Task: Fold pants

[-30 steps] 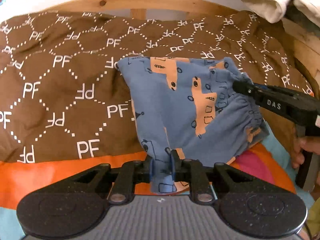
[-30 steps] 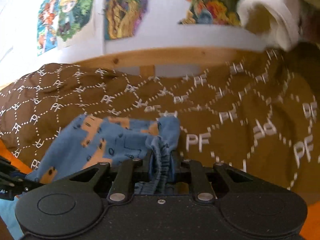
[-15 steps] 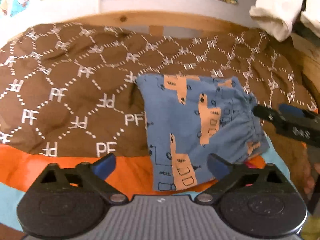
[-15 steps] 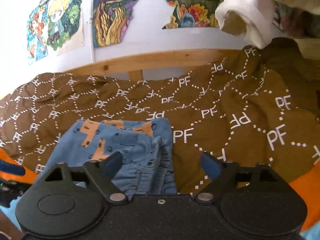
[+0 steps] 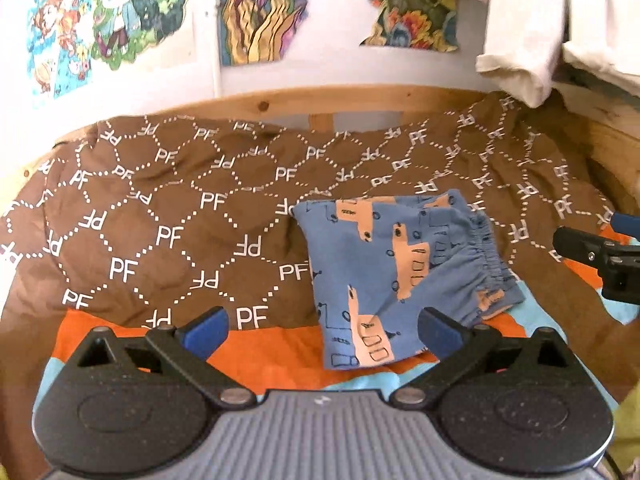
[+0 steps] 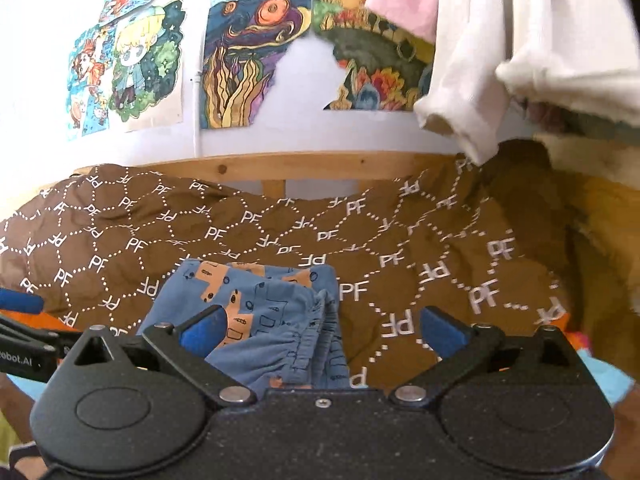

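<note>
The small blue cotton pants printed with orange vehicles [image 5: 400,272] lie folded into a compact packet on the brown quilted bedspread with white lettering [image 5: 172,216], just ahead of and slightly right of the left tool [image 5: 322,330], with the gathered elastic waistband on the side toward the right tool [image 6: 322,330]. The left tool stands spread as wide as it goes, with nothing between its blue pads. The right tool's jaws are opening, almost at full spread; the waistband edge sits low between them but the pads do not press on it, so neither tool has hold of the cloth

From here the fold looks done or nearly so, and the risk is undoing it. The waistband layers look bunched and loose, so a pad dragging across them could catch the elastic and flip the top layer open. The packet's near edge overhangs the orange stripe of the bedding [image 5: 276,344], where a sweeping tool could nudge it askew
</note>
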{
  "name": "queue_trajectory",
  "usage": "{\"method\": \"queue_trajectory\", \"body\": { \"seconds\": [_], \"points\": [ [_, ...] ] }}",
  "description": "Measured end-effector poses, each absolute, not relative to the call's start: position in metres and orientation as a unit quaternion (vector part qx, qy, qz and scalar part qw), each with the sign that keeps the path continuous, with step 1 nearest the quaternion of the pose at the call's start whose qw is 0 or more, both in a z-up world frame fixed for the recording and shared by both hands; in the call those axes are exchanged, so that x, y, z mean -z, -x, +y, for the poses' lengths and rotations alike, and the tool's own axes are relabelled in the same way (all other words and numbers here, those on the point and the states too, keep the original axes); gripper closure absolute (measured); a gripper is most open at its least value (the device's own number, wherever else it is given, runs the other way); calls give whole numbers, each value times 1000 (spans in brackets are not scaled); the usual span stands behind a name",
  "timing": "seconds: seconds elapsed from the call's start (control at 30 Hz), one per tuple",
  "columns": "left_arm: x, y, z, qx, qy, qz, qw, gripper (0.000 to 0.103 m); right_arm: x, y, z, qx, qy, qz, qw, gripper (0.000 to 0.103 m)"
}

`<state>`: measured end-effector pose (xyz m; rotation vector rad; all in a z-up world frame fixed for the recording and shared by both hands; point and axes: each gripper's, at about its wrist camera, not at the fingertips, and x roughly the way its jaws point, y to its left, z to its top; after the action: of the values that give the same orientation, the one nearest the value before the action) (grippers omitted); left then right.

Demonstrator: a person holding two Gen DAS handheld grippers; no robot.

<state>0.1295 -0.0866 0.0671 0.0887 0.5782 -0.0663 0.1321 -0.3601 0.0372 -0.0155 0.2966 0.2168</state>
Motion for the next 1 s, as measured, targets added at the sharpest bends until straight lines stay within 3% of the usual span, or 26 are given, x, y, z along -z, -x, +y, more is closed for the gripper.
{"method": "queue_trajectory", "body": {
  "seconds": [0.33, 1.0],
  "points": [
    [-59, -98, -86, 72, -43, 291, 953, 0, -24, -74, -363, -90, 1, 194, 977, 1],
    [-47, -96, -82, 60, -39, 318, 945, 0, -15, -82, -361, -99, -3, 229, 968, 1]
  ]
}}
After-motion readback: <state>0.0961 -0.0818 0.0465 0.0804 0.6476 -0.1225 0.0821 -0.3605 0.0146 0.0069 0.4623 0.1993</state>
